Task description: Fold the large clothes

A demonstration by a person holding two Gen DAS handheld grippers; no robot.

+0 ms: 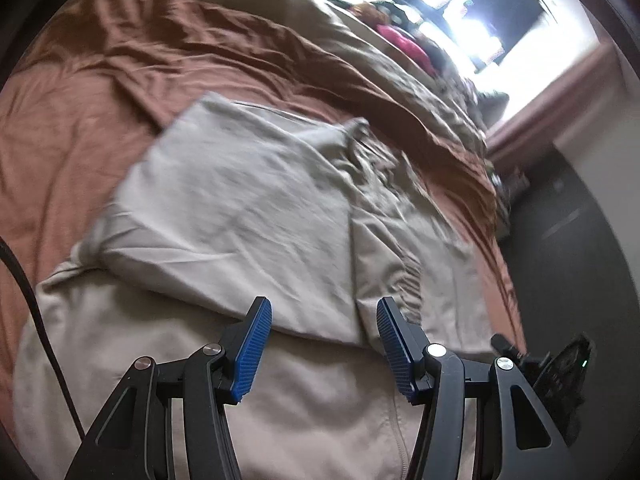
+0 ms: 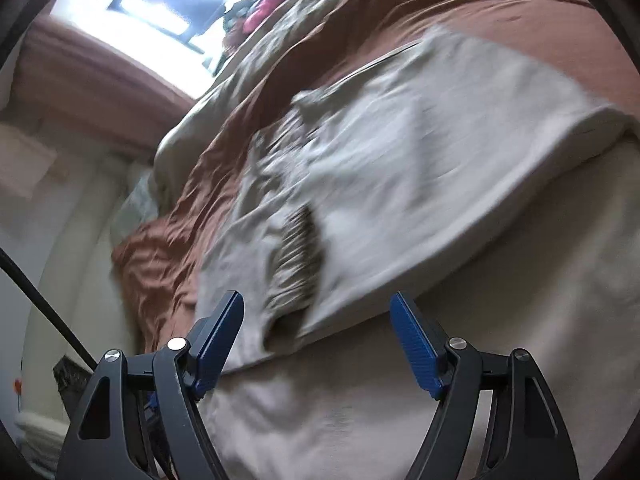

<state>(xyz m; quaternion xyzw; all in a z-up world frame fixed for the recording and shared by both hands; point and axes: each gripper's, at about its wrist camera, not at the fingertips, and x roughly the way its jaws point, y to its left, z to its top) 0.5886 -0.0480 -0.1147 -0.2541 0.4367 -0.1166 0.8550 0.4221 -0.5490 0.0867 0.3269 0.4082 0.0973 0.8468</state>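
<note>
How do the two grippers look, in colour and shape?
Both the left gripper and right gripper have black angular linkage arms with round silver pivot pins, and flat blue ribbed pads on the fingers. A black cable runs beside each.

Open air above the flat beige garment; rumpled brown bedsheet ridges beyond.

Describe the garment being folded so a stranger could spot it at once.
Start from the bed's rumpled rust-brown sheet. Lying on it, nearest the cameras, is the pale beige garment, one part already folded flat over the rest. Its light colour and gathered, elastic-looking band set it apart from the olive-tan blanket farther back.
</note>
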